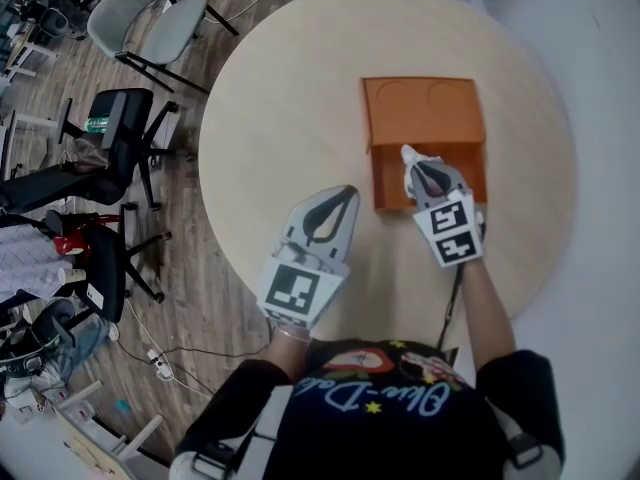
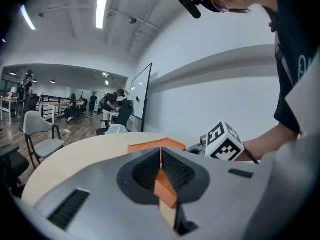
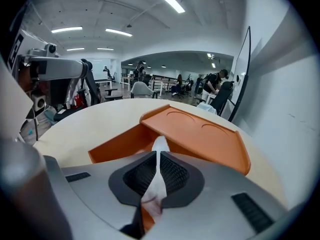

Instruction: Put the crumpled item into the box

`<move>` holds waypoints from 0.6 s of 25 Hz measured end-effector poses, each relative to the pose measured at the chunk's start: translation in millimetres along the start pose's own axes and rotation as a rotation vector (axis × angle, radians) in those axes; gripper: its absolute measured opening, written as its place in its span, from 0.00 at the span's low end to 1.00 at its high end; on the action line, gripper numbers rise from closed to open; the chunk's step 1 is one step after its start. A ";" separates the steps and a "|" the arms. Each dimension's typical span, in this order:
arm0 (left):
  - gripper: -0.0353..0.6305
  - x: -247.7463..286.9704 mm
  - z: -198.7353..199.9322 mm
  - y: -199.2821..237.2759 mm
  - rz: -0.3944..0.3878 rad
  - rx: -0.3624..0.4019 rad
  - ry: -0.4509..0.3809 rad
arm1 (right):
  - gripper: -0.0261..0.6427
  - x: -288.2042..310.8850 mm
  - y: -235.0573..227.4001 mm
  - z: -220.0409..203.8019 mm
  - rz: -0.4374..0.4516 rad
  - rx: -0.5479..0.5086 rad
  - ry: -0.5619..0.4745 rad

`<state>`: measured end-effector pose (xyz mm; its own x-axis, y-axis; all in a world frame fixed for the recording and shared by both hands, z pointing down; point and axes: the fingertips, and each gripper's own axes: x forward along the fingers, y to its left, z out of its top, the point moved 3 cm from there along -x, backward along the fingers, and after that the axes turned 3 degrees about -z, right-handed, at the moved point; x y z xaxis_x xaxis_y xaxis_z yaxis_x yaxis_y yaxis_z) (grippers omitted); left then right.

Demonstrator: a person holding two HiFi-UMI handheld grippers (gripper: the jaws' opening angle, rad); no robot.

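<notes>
The right gripper [image 3: 157, 157] has its jaws pressed together on a crumpled white paper [image 3: 160, 145], which sticks out past the tips. It is held over the open part of an orange box [image 3: 116, 145]. The box stands on a pale round table [image 3: 92, 121].

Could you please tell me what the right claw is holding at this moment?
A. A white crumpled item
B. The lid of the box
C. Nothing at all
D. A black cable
A: in the right gripper view the right claw is shut on the white crumpled item, just in front of the open orange box.
</notes>
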<state>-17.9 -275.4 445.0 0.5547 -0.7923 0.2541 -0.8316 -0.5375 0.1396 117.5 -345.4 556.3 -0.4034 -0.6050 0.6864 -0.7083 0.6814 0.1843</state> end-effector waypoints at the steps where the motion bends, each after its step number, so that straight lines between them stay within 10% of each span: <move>1: 0.04 -0.4 -0.2 0.5 0.002 0.001 -0.001 | 0.04 1.3 0.6 -1.6 0.003 -0.002 0.007; 15: 0.04 -15.7 14.3 -1.4 0.017 0.014 -0.022 | 0.04 -43.1 -8.6 38.5 -0.059 0.159 -0.207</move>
<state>-25.1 -266.3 427.1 0.5414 -0.8071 0.2356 -0.8404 -0.5281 0.1217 118.7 -341.1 498.1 -0.4573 -0.7240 0.5165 -0.8095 0.5794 0.0955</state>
